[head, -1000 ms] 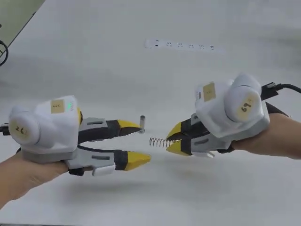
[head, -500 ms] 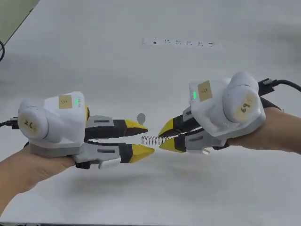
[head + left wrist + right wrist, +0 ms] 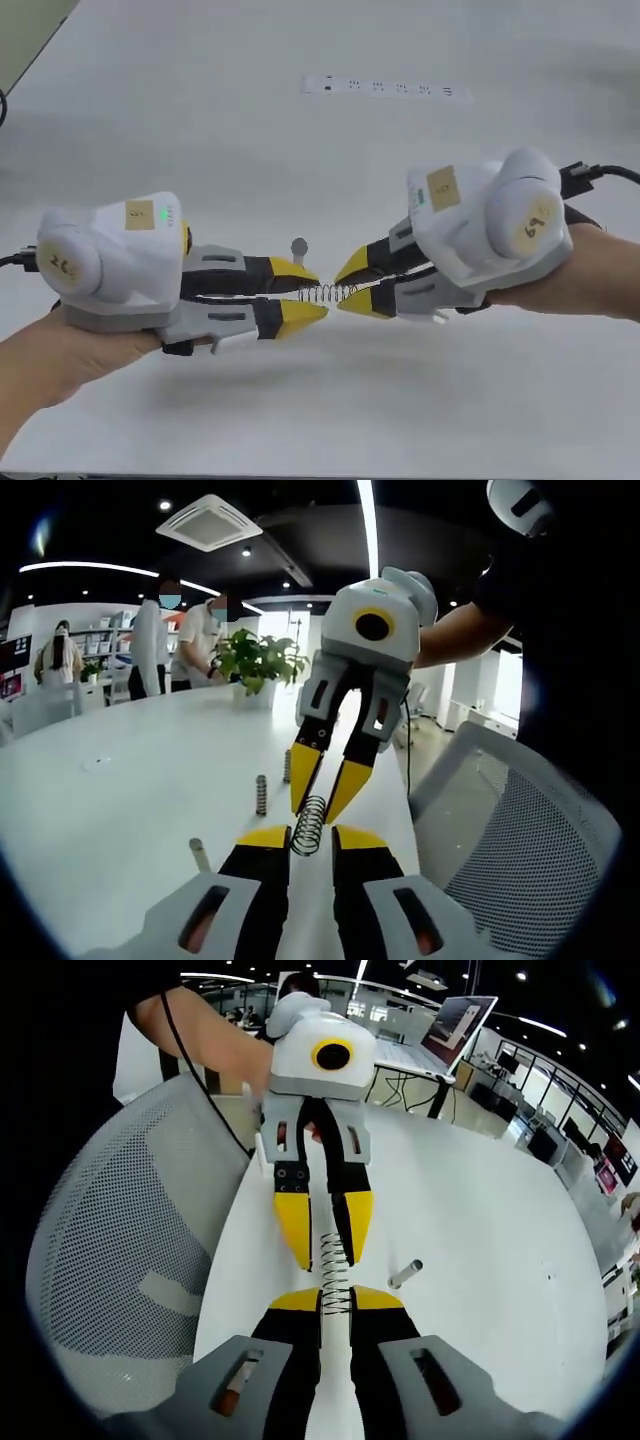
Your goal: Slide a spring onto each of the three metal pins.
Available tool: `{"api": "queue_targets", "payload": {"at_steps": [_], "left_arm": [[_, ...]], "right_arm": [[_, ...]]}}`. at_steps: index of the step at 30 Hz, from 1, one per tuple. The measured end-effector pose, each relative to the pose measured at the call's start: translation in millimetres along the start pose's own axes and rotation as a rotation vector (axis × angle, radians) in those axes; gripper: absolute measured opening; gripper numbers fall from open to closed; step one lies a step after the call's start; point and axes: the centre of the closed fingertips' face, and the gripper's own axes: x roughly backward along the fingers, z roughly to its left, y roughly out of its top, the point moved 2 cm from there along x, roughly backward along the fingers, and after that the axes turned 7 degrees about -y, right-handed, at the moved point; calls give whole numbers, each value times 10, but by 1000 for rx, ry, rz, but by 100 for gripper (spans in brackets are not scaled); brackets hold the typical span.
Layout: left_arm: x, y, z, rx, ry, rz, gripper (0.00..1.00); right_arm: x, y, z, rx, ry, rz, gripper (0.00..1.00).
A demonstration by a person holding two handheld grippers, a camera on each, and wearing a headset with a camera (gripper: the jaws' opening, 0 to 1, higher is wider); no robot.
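Coiled steel spring (image 3: 328, 293) hangs level above the white desk (image 3: 300, 150), bridging my two pairs of yellow-tipped tongs. My right tongs (image 3: 337, 1300) are clamped on one end. My left tongs (image 3: 312, 835) sit nearly together around the other end, though I cannot tell whether they pinch it. A short metal pin (image 3: 298, 247) shows just beside the left tips. Two more springs (image 3: 261, 795) stand upright farther along the desk.
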Motion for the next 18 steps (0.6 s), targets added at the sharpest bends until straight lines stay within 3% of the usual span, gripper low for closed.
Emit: {"api": "queue_targets", "payload": {"at_steps": [18], "left_arm": [[-2,46,-37,-23,-12,6,1]], "right_arm": [[40,17,22,30,11,-19,8]]}}
